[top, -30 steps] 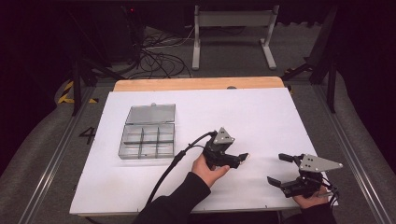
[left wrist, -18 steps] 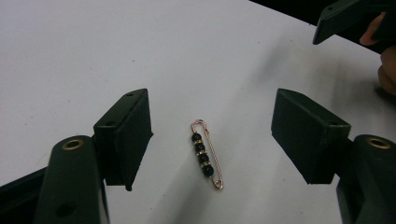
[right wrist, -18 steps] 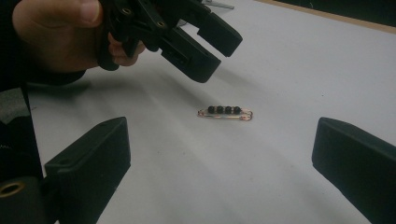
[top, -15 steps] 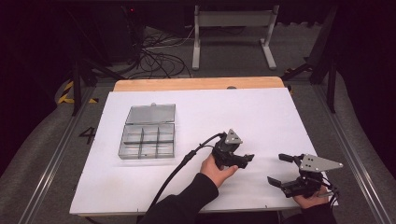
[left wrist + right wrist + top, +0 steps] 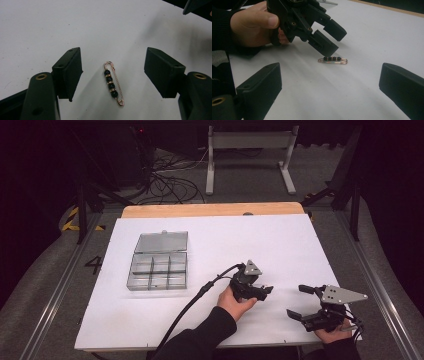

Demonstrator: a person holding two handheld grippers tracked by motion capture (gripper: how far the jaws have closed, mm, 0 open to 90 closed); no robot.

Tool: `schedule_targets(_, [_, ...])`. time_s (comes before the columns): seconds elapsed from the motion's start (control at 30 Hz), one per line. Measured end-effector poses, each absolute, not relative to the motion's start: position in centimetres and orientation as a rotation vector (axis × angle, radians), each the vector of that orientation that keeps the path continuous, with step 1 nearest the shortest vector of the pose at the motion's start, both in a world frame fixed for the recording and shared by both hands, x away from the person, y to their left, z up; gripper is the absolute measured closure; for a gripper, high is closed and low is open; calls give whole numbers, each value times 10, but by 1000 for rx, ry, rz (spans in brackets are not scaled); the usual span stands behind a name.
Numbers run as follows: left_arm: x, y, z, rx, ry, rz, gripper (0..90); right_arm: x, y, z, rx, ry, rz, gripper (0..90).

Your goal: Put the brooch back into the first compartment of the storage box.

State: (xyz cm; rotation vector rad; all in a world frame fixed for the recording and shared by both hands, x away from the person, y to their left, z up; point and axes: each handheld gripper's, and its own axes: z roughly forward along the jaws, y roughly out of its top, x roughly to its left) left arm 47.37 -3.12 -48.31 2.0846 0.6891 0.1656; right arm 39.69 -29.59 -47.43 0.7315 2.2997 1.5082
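Two open jaws of the left gripper (image 5: 112,72) straddle a beaded safety pin (image 5: 113,83) lying flat on the white table sheet (image 5: 210,245), nothing yet between them but air. From the right gripper view, the left gripper (image 5: 329,41) tilts down with its nearer jaw tip just above the pin (image 5: 332,60), close to touching, the person's left hand (image 5: 254,25) wrapped round its grip. The pin, rose-gold wire strung with dark beads, rests well to the right of the clear compartment box (image 5: 157,262) and nearer the person, between the two grippers. The right gripper (image 5: 305,302) waits further right of the pin, its jaws spread wide and empty, pointed toward it. The step in hand appears to be the approach for a pick-up. The next move likely calls for lowering the left jaws until they reach the sheet on either side of the pin, then closing gently across its narrow width; being thin and flat, the pin could slip or skate away if the jaws meet too high
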Motion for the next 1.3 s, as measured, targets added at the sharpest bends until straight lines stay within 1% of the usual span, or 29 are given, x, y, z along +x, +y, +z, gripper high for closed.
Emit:
schedule_targets(0.3, [474,-37,-489,2117,703,158,360,397,-296,-474,729,2300,1508,48])
schedule_targets(0.47, [474,-41,-493,2129,719,144,444,396,-296,-474,728,2298,1509,49])
schedule_targets(0.53, [474,-42,-493,2135,711,150,472,396,-296,-474,727,2298,1507,49])
schedule_targets(0.57, [473,-42,-493,2142,706,152,472,396,-296,-474,727,2298,1507,49])
schedule_targets(0.7, [472,-44,-493,2169,700,167,532,397,-297,-474,728,2300,1506,51])
schedule_targets(0.73, [471,-45,-493,2176,703,172,558,397,-297,-474,726,2302,1505,51])
schedule_targets(0.77, [471,-45,-493,2185,702,175,558,396,-296,-474,729,2302,1505,51])
schedule_targets(0.8, [471,-45,-493,2190,706,175,591,397,-296,-474,727,2303,1502,51])
schedule_targets(0.93, [471,-46,-494,2203,719,183,653,396,-296,-474,726,2305,1500,51])
schedule_targets(1.03, [471,-45,-494,2210,723,207,734,396,-296,-474,725,2306,1500,52])
schedule_targets(1.2, [472,-44,-493,2225,725,234,827,396,-296,-474,713,2307,1508,51])
schedule_targets(1.3, [473,-43,-493,2223,727,220,834,396,-296,-474,712,2301,1513,51])
